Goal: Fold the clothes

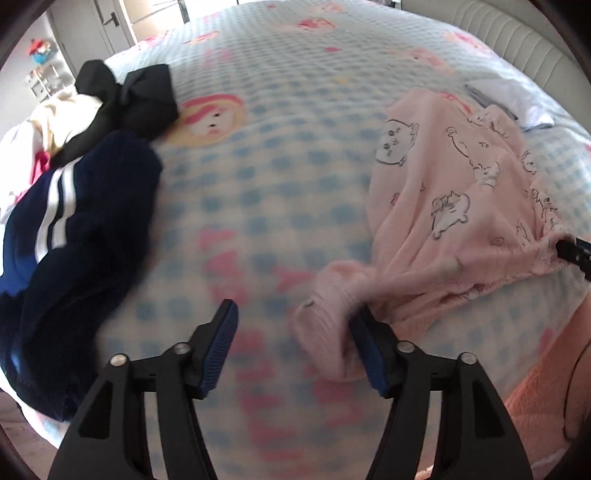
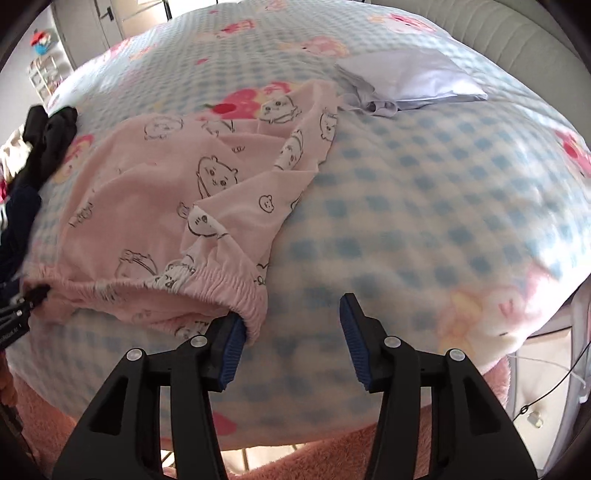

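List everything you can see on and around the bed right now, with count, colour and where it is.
Pink pajama pants: one, pale pink with white cartoon animals, spread on the bed, waistband nearest the grippers.
Blanket: one, blue-and-white check with pink cartoon prints, covering the bed.
Navy garment: one, dark blue with white stripes, in the heap at the bed's left edge.
Black garment: one, black, on top of that heap.
Cream garment: one, off-white, behind the black one.
White folded item: one, white, beyond the pants near the headboard.
Headboard: one, cream, ribbed, far right.
Left gripper: black with blue pads, open, one pad against a waistband corner.
Right gripper: black with blue pads, open, one pad against the other corner.
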Demonstrator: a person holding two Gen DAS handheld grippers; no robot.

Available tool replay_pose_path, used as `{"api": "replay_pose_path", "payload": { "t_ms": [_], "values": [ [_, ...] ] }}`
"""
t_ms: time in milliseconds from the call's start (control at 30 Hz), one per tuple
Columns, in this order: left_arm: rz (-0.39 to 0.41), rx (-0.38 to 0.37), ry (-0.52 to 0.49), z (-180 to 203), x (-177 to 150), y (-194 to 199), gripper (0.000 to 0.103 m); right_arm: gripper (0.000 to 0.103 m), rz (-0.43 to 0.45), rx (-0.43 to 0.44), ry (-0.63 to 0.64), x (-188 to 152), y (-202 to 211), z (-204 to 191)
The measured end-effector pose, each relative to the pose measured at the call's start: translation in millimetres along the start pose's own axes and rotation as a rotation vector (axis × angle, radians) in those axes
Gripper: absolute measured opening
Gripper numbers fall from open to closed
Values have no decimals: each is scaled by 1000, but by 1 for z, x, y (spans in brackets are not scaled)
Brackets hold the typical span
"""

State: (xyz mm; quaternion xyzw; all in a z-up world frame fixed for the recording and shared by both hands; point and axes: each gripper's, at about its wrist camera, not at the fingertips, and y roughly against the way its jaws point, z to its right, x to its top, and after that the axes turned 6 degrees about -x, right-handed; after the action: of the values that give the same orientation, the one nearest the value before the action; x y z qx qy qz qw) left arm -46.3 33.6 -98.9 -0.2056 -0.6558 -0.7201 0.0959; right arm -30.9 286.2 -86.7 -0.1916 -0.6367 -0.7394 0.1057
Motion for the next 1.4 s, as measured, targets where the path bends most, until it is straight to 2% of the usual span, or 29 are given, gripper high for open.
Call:
{"api": "replay_pose_path", "payload": {
  "t_ms": [100, 133, 200, 267, 300, 333, 367, 400, 500, 567, 600, 633, 667, 700, 733, 767, 800, 867, 967, 1000, 1067, 1100, 1167, 1200, 1267, 1300, 1333, 1400],
  "values": [
    [66, -17, -11, 0, 2, 15, 64, 51, 35, 25, 33, 1, 6, -9],
    [59, -63, -12, 1, 4, 12, 64, 51, 36, 51, 54, 3, 5, -15],
    [19, -170, 0, 2, 9, -1, 62, 49, -26, 140, 60, 6, -14, -22],
    [-10, -199, 47, 0, 6, -11, 46, 39, -56, 120, 71, 5, -25, -28],
    [-20, -201, 70, -2, 4, -15, 22, 36, -28, 98, 74, 3, -18, -26],
    [3, -111, 87, -7, -1, -9, 10, 33, -1, 77, 76, 0, -12, -25],
    [36, -66, 99, -13, -8, 2, 10, 30, 25, 56, 78, -2, -5, -24],
    [62, -64, 118, -23, -13, 13, 9, 27, 42, 43, 73, -3, 2, -20],
    [78, -167, 159, -44, -23, 39, 10, 27, 163, 63, 58, -1, 45, -14],
    [119, -198, 140, -37, -26, 53, 12, 24, 250, 58, 90, 1, 72, -25],
    [136, -216, 130, -34, -27, 59, 13, 23, 254, 85, 98, 2, 74, -30],
    [123, -255, 123, -32, -27, 55, 24, 23, 257, 112, 106, 4, 76, -35],
    [90, -283, 141, -32, -25, 41, 30, 23, 240, 137, 104, 5, 72, -40],
    [58, -311, 159, -33, -23, 26, 32, 21, 211, 149, 104, 3, 66, -47],
    [25, -333, 175, -33, -21, 12, 19, 18, 179, 159, 109, 5, 57, -50],
    [1, -312, 177, -34, -20, 0, 7, 17, 157, 164, 120, 13, 49, -52],
    [2, -293, 162, -34, -15, -3, 5, 16, 138, 167, 132, 20, 41, -54],
    [60, -286, 157, -41, 16, 10, 5, 14, 159, 135, 163, 51, 41, -52],
    [297, -252, 105, -47, 91, 86, 5, 14, 360, 164, 108, 104, 107, -31],
    [399, -253, 73, -46, 115, 127, 5, 14, 427, 174, 89, 122, 129, -24],
    [570, -239, 9, -39, 138, 196, 5, 14, 562, 192, 51, 156, 174, -10],
    [652, -233, -22, -36, 148, 229, 5, 14, 645, 200, 33, 159, 200, -5],
    [758, -238, -71, -34, 148, 273, 5, 14, 783, 209, 5, 150, 235, 5],
    [786, -238, -89, -35, 146, 284, 6, 15, 845, 212, -8, 145, 251, 9],
    [788, -251, -102, -38, 133, 286, 6, 16, 800, 211, 11, 127, 235, 4],
    [771, -265, -93, -44, 128, 275, 6, 16, 778, 211, 21, 118, 227, 2],
    [732, -268, -85, -49, 118, 255, 6, 16, 751, 210, 31, 109, 218, -1],
    [648, -273, -69, -57, 99, 211, 6, 16, 608, 207, 69, 80, 170, -13]
  ]
}}
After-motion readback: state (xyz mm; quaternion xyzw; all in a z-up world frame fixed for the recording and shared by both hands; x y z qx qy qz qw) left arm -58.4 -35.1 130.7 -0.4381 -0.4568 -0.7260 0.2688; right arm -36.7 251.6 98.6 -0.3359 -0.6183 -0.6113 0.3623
